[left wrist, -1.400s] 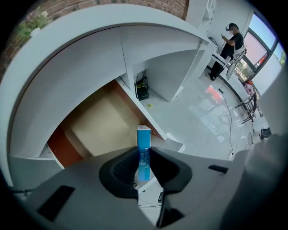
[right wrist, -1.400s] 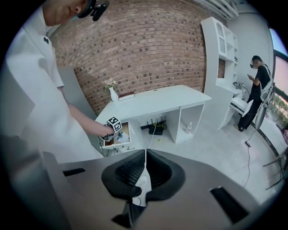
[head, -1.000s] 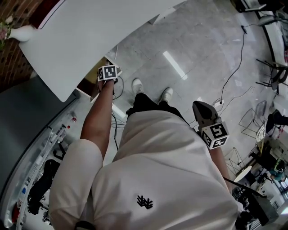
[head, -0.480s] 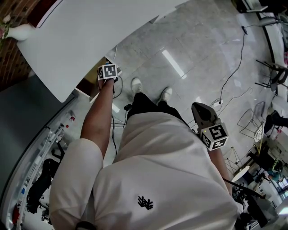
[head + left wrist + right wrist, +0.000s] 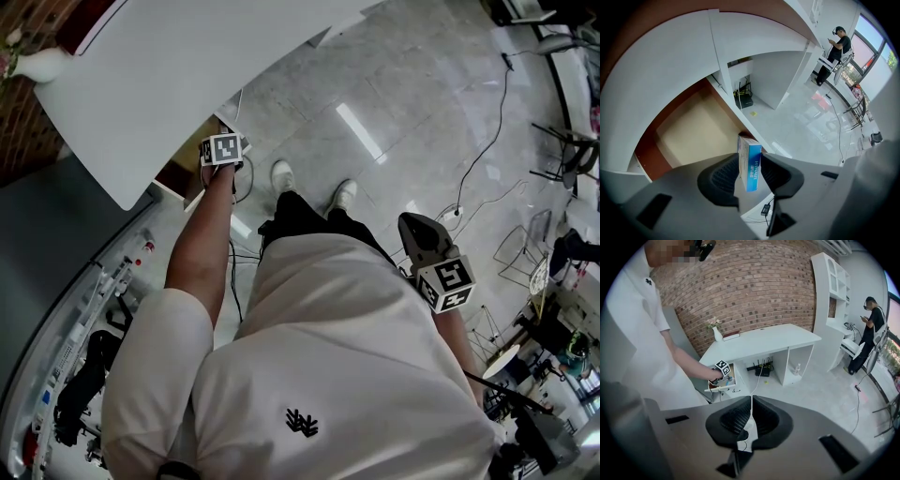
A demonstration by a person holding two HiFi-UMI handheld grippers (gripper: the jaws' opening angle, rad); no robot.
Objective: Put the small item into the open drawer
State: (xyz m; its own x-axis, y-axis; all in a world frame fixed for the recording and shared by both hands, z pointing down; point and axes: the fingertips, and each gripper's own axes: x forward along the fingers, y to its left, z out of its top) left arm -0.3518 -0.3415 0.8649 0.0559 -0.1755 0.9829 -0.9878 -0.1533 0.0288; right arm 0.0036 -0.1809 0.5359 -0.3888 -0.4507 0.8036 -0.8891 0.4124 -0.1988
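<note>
A small blue and white box [image 5: 750, 164] stands on end between the pads of my left gripper [image 5: 750, 158]. The jaws have just been opening, and there is a gap beside the box, so the pads no longer press on it. Directly below lies the open drawer [image 5: 693, 136], with red-brown walls and a tan floor. In the head view, the left gripper [image 5: 223, 148] hangs over the drawer [image 5: 178, 173] at the white desk's edge. My right gripper [image 5: 751, 404] is shut on nothing and held back by the person's right side [image 5: 422, 234].
The white desk [image 5: 187, 75] juts over the drawer. A router [image 5: 745, 99] and cables sit under it. A white vase [image 5: 716, 333] stands on the desktop. Another person [image 5: 867, 329] stands by a white shelf far right. Cables cross the tiled floor [image 5: 487, 159].
</note>
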